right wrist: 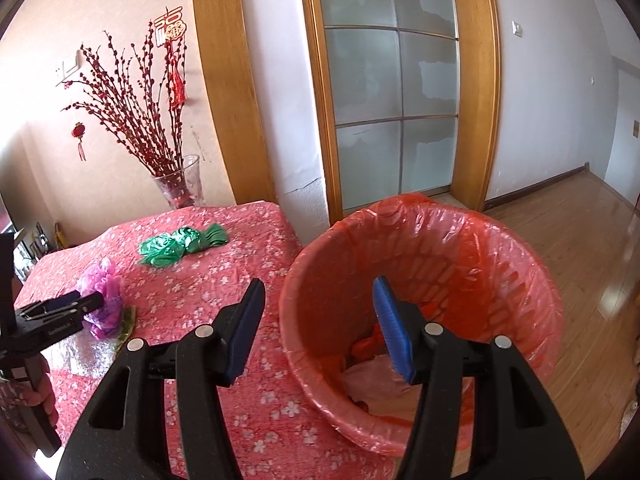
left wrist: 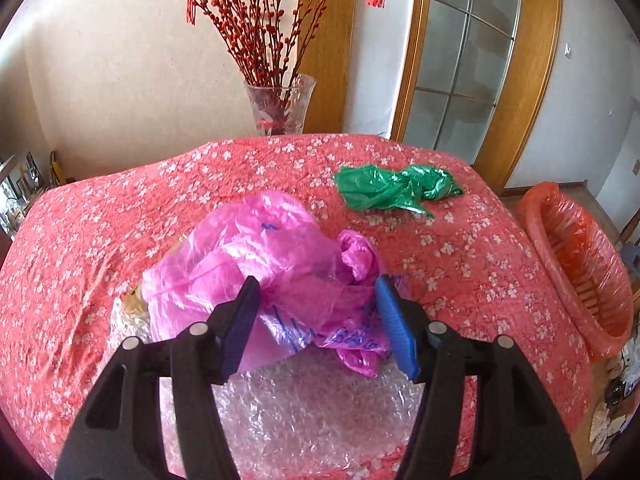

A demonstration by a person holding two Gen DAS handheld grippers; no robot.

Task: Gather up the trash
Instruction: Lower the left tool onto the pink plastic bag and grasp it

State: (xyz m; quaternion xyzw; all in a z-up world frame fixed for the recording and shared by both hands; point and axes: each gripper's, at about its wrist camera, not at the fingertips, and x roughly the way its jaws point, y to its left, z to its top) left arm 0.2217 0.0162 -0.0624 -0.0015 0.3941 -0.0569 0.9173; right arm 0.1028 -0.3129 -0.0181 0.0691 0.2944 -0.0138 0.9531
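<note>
A crumpled pink plastic bag [left wrist: 260, 256] lies on the red flowered tablecloth [left wrist: 100, 240], over a sheet of bubble wrap [left wrist: 292, 412]. My left gripper [left wrist: 316, 292] is open with its jaws on either side of the pink bag's near end. It also shows in the right wrist view [right wrist: 86, 300] beside the pink bag [right wrist: 102, 292]. A crumpled green bag [left wrist: 396, 190] lies farther back on the table, also in the right wrist view [right wrist: 180, 244]. My right gripper [right wrist: 318, 292] is open and empty above the near rim of a red-lined bin [right wrist: 500, 240] holding trash.
A glass vase [left wrist: 280, 104] with red branches stands behind the table's far edge. The bin [left wrist: 576, 272] stands off the table's right side. A yellowish wrapper [right wrist: 126, 326] peeks from under the pink bag. A frosted glass door [right wrist: 392, 88] and wooden floor [right wrist: 580, 240] lie beyond.
</note>
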